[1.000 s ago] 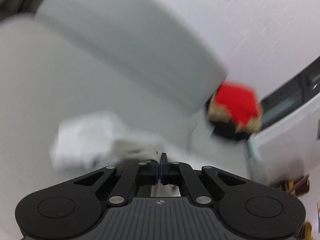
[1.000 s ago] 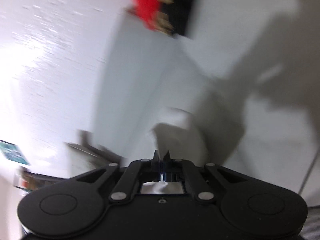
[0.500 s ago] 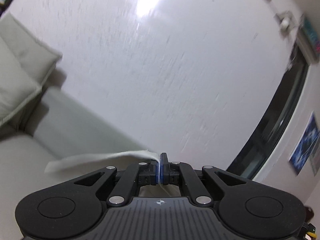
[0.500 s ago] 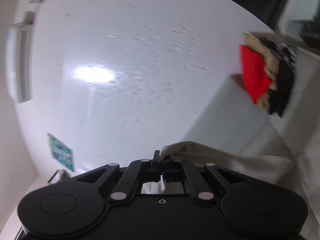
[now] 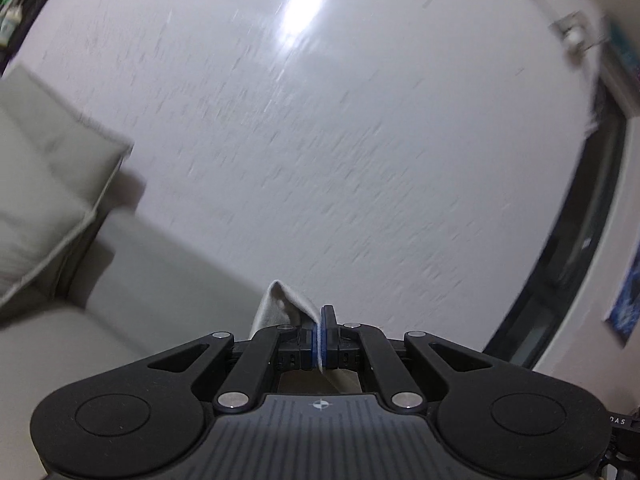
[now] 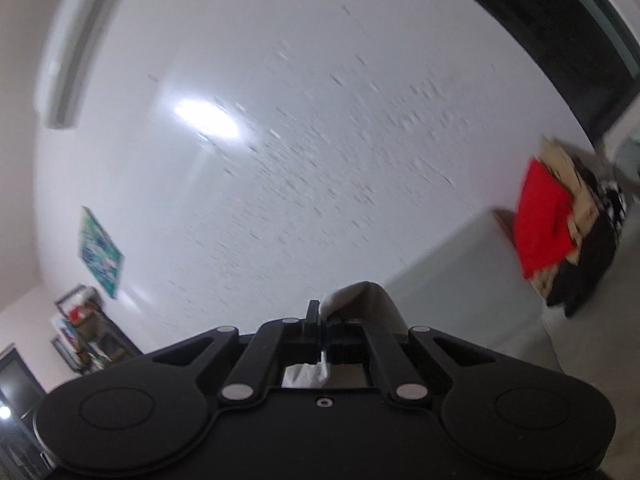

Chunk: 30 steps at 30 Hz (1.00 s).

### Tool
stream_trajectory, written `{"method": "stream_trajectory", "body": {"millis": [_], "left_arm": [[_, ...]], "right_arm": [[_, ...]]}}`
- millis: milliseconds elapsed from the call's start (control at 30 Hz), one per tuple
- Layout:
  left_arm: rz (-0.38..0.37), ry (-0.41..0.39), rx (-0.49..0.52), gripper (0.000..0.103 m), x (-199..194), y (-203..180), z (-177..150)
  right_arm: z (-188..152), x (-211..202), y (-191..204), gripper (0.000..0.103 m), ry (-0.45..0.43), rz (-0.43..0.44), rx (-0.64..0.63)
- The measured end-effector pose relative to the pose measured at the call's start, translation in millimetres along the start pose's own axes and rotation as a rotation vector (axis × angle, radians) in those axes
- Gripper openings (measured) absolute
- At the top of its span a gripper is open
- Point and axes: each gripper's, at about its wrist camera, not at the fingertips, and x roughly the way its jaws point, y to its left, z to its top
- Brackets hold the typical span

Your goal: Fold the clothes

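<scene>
My left gripper [image 5: 321, 322] is shut on an edge of a pale beige garment [image 5: 280, 306], which folds over the left finger and hangs down out of sight. My right gripper [image 6: 320, 316] is shut on another edge of the same pale garment [image 6: 368, 300], which curls up and over the right finger. Both grippers are raised and point at the white wall. The rest of the garment is hidden below the grippers.
A light grey sofa [image 5: 152, 264] with a cushion [image 5: 48, 168] lies at the left in the left wrist view. A stack of red, tan and black clothes [image 6: 560, 228] sits on the sofa's end [image 6: 460, 276]. A shelf [image 6: 88, 344] stands at lower left.
Both grippers have swung up from the sofa seat toward the wall, lifting the garment. In the last half second the garment edge has bunched closer to each gripper.
</scene>
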Motion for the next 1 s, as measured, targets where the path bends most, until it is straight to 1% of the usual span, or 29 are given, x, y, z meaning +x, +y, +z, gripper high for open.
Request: {"method": "stream_trajectory", "body": {"millis": [33,100,133,167,233,300,367,433,467,533,600,700,767,833,900,933,1000], "left_arm": [[0.033,0.034,-0.003,0.000,24.2,6.5,0.7],[0.067,0.062,-0.018,0.000,54.3,12.5,13.2],[0.061,0.053,-0.027,0.000,59.7,11.0,23.6],[0.039,0.020,-0.025,0.000,53.6,3.0,36.3],[-0.011,-0.058,-0.012,0.000,35.5,-16.5,62.5],[-0.059,-0.130,0.006,0.000,17.3,-34.8,84.4],[-0.097,-0.173,0.022,0.000,2.7,-44.4,87.6],[-0.113,-0.174,0.044,0.000,-7.9,-45.5,70.1],[-0.098,-0.155,0.061,0.000,-9.6,-42.5,55.7],[-0.044,-0.095,0.097,0.000,-4.7,-27.5,20.1],[0.023,-0.003,0.116,0.000,8.6,-2.8,-22.0],[0.115,0.171,0.059,0.000,26.0,38.9,-89.2],[0.183,0.253,0.025,0.000,34.5,65.2,-129.9],[0.246,0.328,-0.013,0.000,42.1,89.8,-164.6],[0.289,0.385,-0.053,0.000,45.8,107.8,-187.9],[0.304,0.404,-0.075,0.000,46.5,115.3,-194.4],[0.315,0.417,-0.101,0.000,47.3,122.2,-194.8]], "right_arm": [[0.8,20.7,-6.0,0.002,0.021,-0.029,-0.001],[9.1,51.9,-7.1,0.002,0.030,-0.069,-0.026],[13.2,67.4,-7.6,0.002,0.034,-0.089,-0.038],[19.1,76.4,-3.6,0.002,0.025,-0.095,-0.056],[36.3,67.2,20.3,0.002,-0.046,-0.053,-0.118],[44.9,43.6,42.7,0.002,-0.115,-0.011,-0.190],[49.3,21.8,59.9,0.002,-0.172,0.023,-0.251],[37.1,6.3,56.7,0.002,-0.178,0.020,-0.272],[28.5,0.6,51.8,0.002,-0.170,0.011,-0.276],[2.9,-1.9,28.5,0.002,-0.111,-0.031,-0.256],[-29.0,8.0,-7.0,0.002,-0.020,-0.090,-0.215],[-85.0,28.2,-66.7,0.002,0.134,-0.202,-0.124],[-122.3,39.6,-105.6,0.002,0.228,-0.265,-0.046],[-154.9,45.5,-134.8,0.002,0.298,-0.318,0.013],[-179.0,48.7,-153.2,0.002,0.361,-0.359,0.052],[-188.8,49.8,-160.0,0.002,0.388,-0.374,0.067],[-199.5,49.0,-164.8,0.002,0.412,-0.387,0.079]]}}
